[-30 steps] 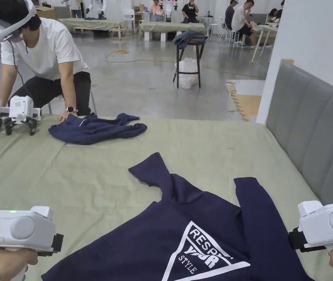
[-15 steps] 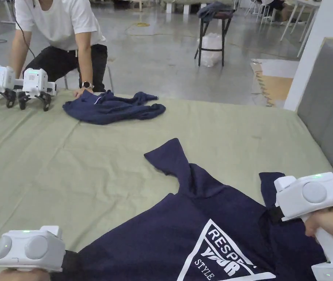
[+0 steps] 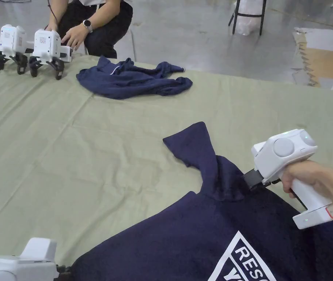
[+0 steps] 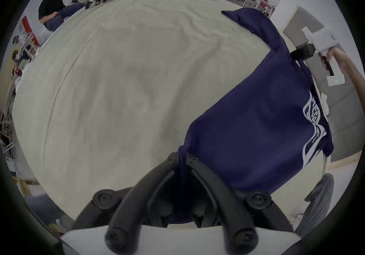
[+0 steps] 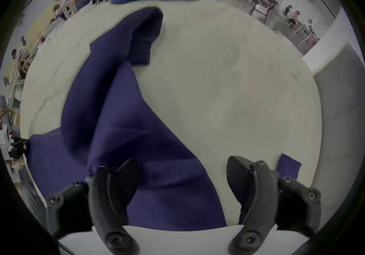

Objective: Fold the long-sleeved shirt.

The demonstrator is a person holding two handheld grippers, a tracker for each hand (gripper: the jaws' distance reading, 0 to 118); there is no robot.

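jaws of the left gripper (image 4: 182, 157) are pressed together w/ a bunched corner of the navy long-sleeved shirt (image 4: 256, 131) pinched between them, fabric running down into the gap. right gripper (image 5: 181, 178) jaws stand spread wide, shirt cloth lying under and between them; whether either tip touches it is hard to tell, prob just above. in head view the right gripper's (image 3: 251, 179) black tips are hidden behind the raised fold at the shoulder, and the left gripper (image 3: 61, 272) is cut off at the bottom edge, tips barely visible. shirt lies on the pale green sheet (image 3: 89, 146), near side, one sleeve (image 3: 195, 146) pointing away, cuff end flat. white triangle print (image 3: 246, 263) is cut off by the frame. far side: a second navy garment (image 3: 132, 78) crumpled, two spare grippers (image 3: 30, 47) beside it, another person's hand (image 3: 74, 34) near them.
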